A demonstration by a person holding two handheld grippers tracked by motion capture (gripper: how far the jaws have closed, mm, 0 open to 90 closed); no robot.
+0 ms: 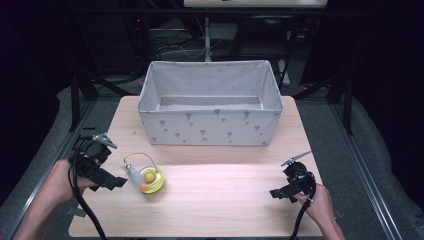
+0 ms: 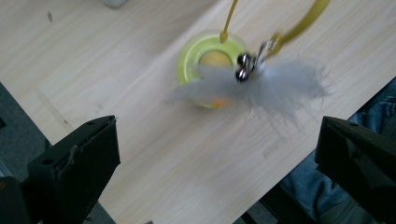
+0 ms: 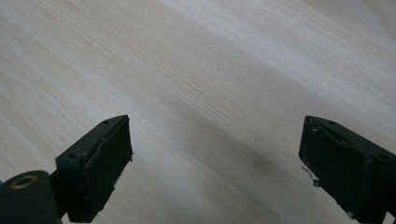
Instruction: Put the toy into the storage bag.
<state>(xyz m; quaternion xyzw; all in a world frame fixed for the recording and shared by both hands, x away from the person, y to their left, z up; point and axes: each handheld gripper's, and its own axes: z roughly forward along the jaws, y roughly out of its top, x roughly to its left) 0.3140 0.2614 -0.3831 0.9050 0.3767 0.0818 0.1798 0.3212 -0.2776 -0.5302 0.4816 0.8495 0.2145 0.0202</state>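
A yellow-green round cat toy point(image 1: 151, 180) with an orange ball, a grey feather point(image 2: 261, 88), small bells and a yellow wire loop lies on the wooden table point(image 1: 210, 200), left of centre. My left gripper point(image 1: 114, 181) is open just left of the toy, jaws wide apart, and in the left gripper view the toy point(image 2: 210, 56) lies beyond and between them. My right gripper point(image 1: 280, 192) hovers open over bare wood near the table's right front, nothing between its jaws.
A large grey fabric box point(image 1: 210, 102) with a small printed pattern stands open at the back middle of the table. Dark metal frame legs rise beside the table on both sides. A person's leg in jeans point(image 2: 327, 186) is below the table's near edge.
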